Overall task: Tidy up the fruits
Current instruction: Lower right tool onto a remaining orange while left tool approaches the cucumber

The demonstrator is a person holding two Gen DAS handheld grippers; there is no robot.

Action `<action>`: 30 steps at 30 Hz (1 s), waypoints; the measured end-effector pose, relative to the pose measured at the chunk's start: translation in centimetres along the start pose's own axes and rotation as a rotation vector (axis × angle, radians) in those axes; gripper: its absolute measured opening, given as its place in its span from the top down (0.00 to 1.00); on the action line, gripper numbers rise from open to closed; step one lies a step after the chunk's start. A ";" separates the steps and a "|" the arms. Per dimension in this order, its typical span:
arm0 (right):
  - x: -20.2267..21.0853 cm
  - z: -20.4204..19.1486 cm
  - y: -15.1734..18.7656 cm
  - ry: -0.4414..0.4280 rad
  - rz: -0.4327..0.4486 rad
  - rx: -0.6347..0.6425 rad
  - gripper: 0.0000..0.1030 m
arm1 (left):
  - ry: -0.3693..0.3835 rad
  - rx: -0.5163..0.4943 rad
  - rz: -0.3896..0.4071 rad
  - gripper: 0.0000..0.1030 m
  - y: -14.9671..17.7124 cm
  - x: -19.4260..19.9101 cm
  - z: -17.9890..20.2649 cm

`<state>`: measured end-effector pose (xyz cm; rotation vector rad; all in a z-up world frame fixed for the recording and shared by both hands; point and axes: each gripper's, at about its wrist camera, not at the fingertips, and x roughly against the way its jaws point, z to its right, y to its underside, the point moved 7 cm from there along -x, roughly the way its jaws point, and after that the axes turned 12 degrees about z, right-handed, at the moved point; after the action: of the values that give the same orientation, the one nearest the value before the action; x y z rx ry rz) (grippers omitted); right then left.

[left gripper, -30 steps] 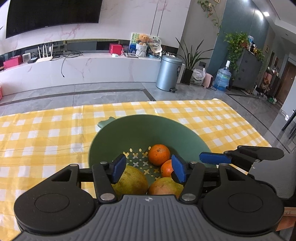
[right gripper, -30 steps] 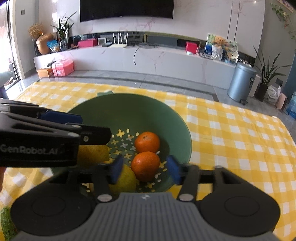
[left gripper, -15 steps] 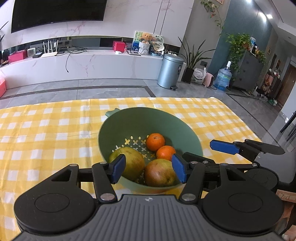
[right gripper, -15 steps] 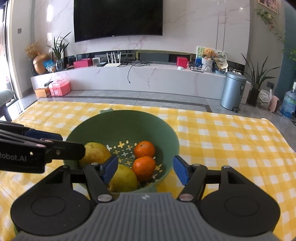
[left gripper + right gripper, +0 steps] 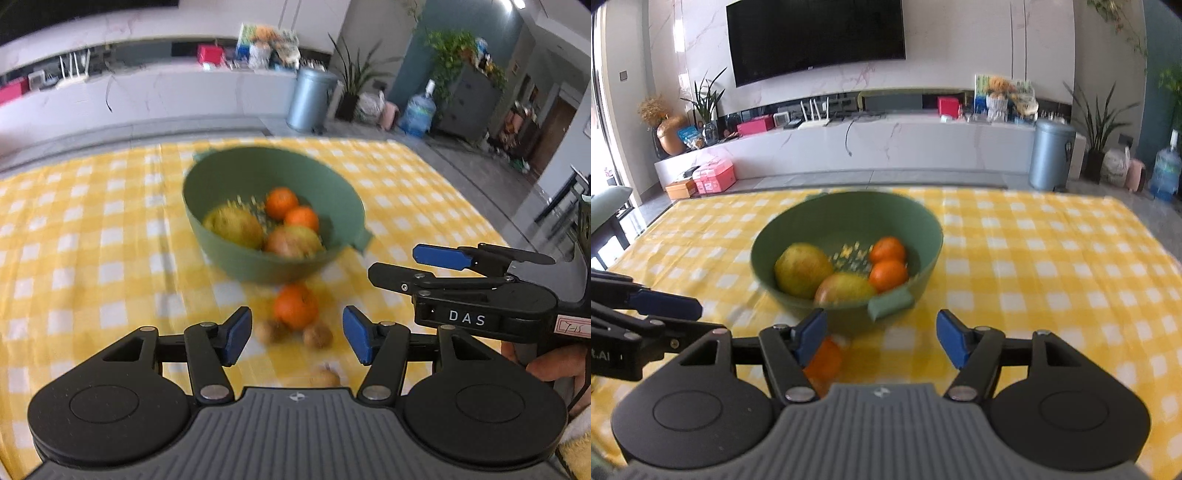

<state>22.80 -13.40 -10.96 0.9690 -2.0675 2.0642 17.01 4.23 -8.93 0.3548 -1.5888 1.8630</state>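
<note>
A green strainer bowl (image 5: pixel 273 266) (image 5: pixel 923 229) stands on the yellow checked tablecloth. It holds two oranges (image 5: pixel 282 203) (image 5: pixel 887 275) and two yellow-green pears (image 5: pixel 232 226) (image 5: pixel 801 269). A third orange (image 5: pixel 295 306) (image 5: pixel 823 360) lies on the cloth in front of the bowl, with three small brown nuts (image 5: pixel 317 335) beside it. My left gripper (image 5: pixel 297 338) is open and empty, just short of that orange. My right gripper (image 5: pixel 881 338) is open and empty, in front of the bowl's handle (image 5: pixel 890 303); it also shows in the left wrist view (image 5: pixel 439 267).
The checked cloth (image 5: pixel 1034 258) covers the table to its far edge (image 5: pixel 960 190). Beyond it are floor, a white TV bench (image 5: pixel 886 144) and a grey bin (image 5: pixel 1051 155). The left gripper's fingers (image 5: pixel 665 304) show at the right wrist view's left edge.
Both grippers have pulled back from over the bowl toward the near side of the table. The loose orange and the nuts have come into view. The jaws stay open.
</note>
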 end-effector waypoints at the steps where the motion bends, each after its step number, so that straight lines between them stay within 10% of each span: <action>1: 0.2 0.0 0.4 -0.006 -0.016 -0.009 0.39 | -0.002 -0.007 -0.012 0.37 0.4 0.0 0.1; 30: 3.5 -5.2 9.5 -0.218 -0.349 -0.163 0.55 | -0.067 -0.034 -0.127 0.44 6.3 1.0 0.2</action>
<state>13.60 -10.89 -17.14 1.4577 -1.9452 1.6564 12.22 4.01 -13.20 0.4961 -1.6012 1.7423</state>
